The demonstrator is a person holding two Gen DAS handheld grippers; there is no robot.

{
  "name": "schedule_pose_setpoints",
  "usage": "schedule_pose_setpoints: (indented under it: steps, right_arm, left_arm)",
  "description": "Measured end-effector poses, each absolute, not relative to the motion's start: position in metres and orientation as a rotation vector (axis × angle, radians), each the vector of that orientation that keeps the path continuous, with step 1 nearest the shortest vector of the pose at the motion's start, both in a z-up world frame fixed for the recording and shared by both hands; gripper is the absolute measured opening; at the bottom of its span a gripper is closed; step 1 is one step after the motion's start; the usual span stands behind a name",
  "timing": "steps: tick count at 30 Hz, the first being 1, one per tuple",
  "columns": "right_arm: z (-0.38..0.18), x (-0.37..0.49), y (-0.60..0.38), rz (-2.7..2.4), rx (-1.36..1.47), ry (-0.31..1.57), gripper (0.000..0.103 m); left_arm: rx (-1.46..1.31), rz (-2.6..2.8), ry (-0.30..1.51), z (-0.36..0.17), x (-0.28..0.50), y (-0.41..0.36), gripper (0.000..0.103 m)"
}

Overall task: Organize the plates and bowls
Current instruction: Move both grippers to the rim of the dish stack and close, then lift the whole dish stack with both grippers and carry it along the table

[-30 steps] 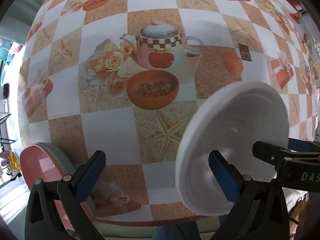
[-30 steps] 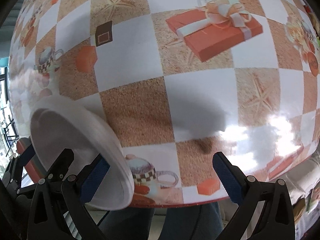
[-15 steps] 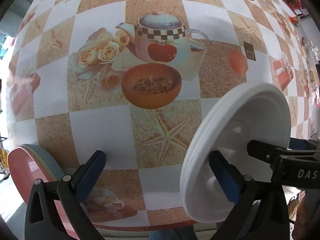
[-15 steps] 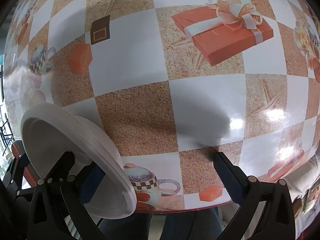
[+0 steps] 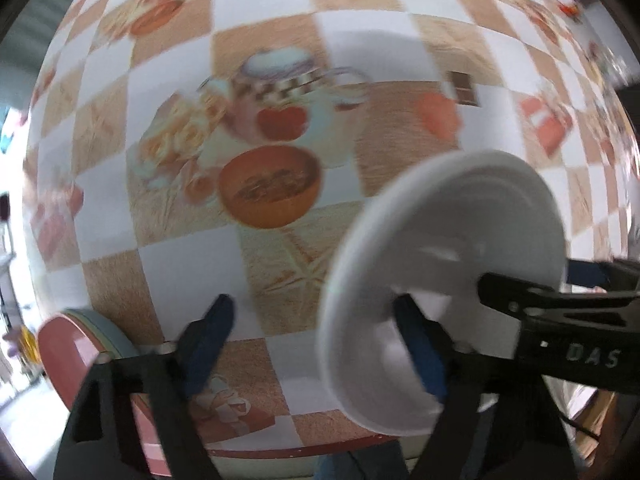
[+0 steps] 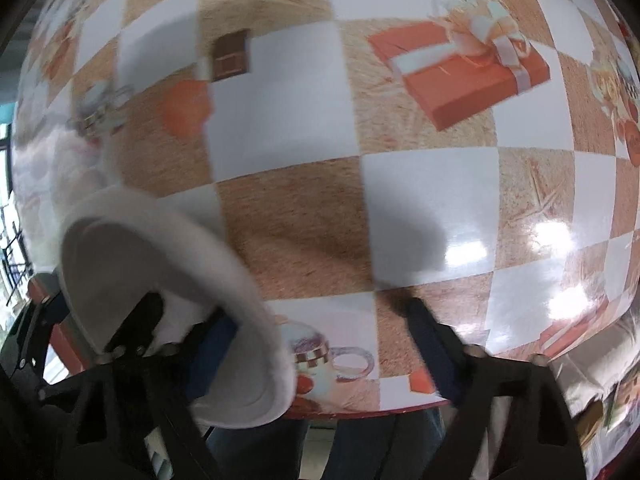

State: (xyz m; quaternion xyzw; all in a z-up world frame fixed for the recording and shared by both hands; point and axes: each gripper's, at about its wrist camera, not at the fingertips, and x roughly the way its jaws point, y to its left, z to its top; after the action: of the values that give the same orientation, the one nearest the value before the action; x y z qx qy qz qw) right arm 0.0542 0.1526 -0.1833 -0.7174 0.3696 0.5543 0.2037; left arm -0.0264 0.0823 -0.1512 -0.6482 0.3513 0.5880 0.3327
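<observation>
Checkered table fills both views; my left gripper and right gripper hold their jaws spread, white plate tilted lower right, its rim between both.

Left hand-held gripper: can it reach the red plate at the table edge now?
Probably not yet. The red plate lies close beside the open left hand-held gripper, nothing between, but the white plate seems propped between that gripper's right finger and the right hand-held gripper; moving away could drop it.
</observation>
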Motion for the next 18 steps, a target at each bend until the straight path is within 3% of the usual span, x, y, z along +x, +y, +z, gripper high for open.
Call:
schedule_pose_setpoints:
  steps: [1,3,4,5,18]
  right_arm:
    - [-0.181,0.053,0.151,1.568,-2.003,1.044,0.062]
    - [-0.179,0.05,0.148,1.595,-2.0,1.094,0.037]
    - [-0.18,0.048,0.147,1.601,-2.006,1.125,0.032]
    - [-0.18,0.047,0.146,1.601,-2.015,1.129,0.026]
    - [-0.174,0.032,0.119,1.578,-2.093,1.087,0.025]
  left_arm:
    - [-1.68,1.524,0.923,-0.15,-0.024,0.084,0.067]
    - [-1.688,1.494,0.891,-0.15,-0.02,0.087,0.052]
    - [-1.695,1.486,0.873,-0.15,-0.02,0.087,0.042]
    - [-1.708,1.473,0.843,-0.15,-0.02,0.088,0.038]
    - [-1.691,1.505,0.851,-0.145,-0.015,0.065,0.036]
